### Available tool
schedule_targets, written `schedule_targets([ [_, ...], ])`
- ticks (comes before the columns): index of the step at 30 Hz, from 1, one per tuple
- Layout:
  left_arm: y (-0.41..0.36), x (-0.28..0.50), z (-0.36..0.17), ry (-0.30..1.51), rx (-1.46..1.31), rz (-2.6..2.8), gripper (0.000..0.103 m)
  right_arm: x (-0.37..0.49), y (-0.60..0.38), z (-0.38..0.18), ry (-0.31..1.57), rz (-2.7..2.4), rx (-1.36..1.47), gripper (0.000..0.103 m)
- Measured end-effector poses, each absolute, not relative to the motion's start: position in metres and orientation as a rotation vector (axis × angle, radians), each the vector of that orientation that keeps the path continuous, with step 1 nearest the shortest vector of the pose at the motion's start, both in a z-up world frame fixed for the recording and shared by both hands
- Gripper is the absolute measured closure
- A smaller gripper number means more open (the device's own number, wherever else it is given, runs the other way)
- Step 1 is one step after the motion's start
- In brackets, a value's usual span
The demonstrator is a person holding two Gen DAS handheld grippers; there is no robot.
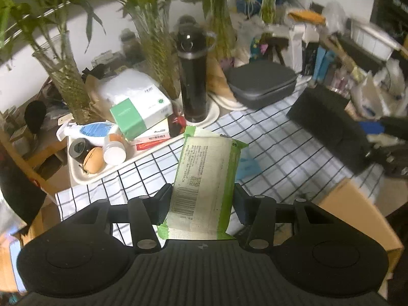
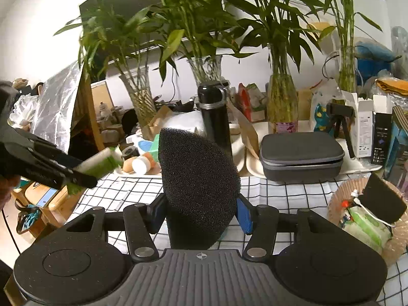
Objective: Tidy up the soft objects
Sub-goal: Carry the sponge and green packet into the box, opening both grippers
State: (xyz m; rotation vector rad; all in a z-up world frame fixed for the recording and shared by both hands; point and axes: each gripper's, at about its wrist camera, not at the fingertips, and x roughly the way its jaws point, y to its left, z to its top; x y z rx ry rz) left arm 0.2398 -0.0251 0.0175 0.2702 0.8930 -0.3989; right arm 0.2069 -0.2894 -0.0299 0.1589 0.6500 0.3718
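My left gripper (image 1: 202,205) is shut on a green and white pack of wet wipes (image 1: 206,178), held in the air above the checked tablecloth (image 1: 280,148). My right gripper (image 2: 200,213) is shut on a block of black foam (image 2: 197,186) that stands up between its pads. In the right wrist view the left gripper (image 2: 84,176) shows at the left edge with the wipes pack (image 2: 102,163) in it. In the left wrist view the black foam (image 1: 329,125) and the right gripper's body appear at the right.
A wicker basket (image 2: 339,199) at the right holds a wipes pack and another black foam piece (image 2: 382,199). Behind stand a black flask (image 1: 192,76), a grey zip case (image 2: 301,155), a white tray of bottles and boxes (image 1: 84,176) and glass vases with bamboo (image 2: 139,94). A cardboard box (image 1: 357,211) sits below the table edge.
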Motion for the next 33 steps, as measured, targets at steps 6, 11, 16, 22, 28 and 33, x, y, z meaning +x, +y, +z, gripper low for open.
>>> schedule_targets([
  [6, -0.015, 0.205, 0.028, 0.883, 0.183, -0.399, 0.054, 0.181, -0.282, -0.028, 0.644, 0.399, 0.17, 0.044],
  [11, -0.011, 0.178, 0.024, 0.885, 0.156, -0.404, 0.054, 0.164, -0.276, -0.028, 0.651, 0.432, 0.172, 0.044],
  [16, -0.005, 0.156, 0.013, 0.9, 0.105, -0.398, 0.054, 0.151, -0.267, -0.029, 0.664, 0.476, 0.156, 0.044],
  [22, -0.002, 0.136, -0.007, 0.931, 0.066, -0.391, 0.054, 0.134, -0.264, -0.033, 0.69, 0.504, 0.147, 0.044],
  [28, 0.0, 0.126, -0.021, 0.956, 0.05, -0.378, 0.054, 0.115, -0.259, -0.039, 0.718, 0.529, 0.12, 0.044],
  [33, 0.002, 0.12, -0.024, 0.973, 0.048, -0.366, 0.054, 0.105, -0.253, -0.041, 0.736, 0.538, 0.1, 0.044],
])
